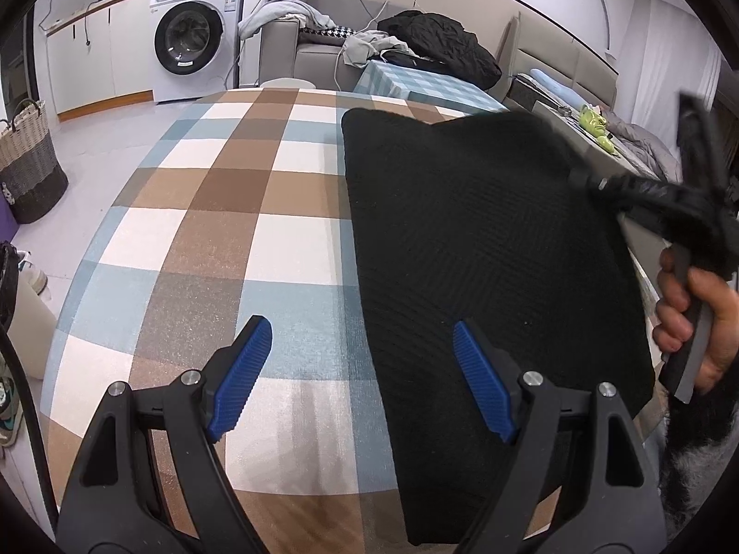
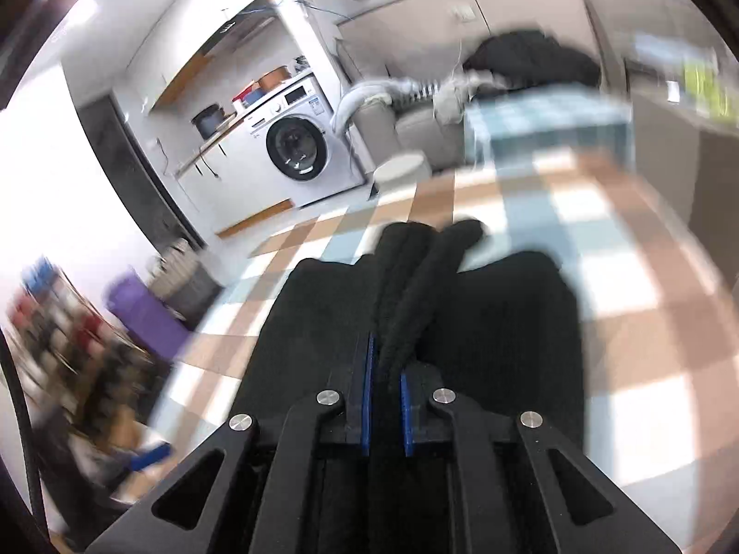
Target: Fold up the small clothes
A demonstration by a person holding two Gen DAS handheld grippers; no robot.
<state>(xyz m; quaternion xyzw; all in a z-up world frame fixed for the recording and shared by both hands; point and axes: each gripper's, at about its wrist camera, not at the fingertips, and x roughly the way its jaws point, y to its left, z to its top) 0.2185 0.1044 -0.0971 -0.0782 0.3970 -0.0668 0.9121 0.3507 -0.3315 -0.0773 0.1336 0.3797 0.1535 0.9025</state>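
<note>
The right gripper (image 2: 385,360) pinches a bunched ridge of the black garment (image 2: 499,323) between its blue pads (image 2: 368,383). The garment spreads over the near part of the checked tablecloth (image 2: 619,286). Beyond the table's far edge stands a white washing machine (image 2: 300,143).

Left hand-held gripper (image 1: 360,369) has its blue-padded fingers spread wide, holding nothing. Right hand-held gripper (image 2: 385,369), gripped by a bare hand (image 1: 693,318), has its fingers pinched together on black cloth (image 2: 415,277).
</note>
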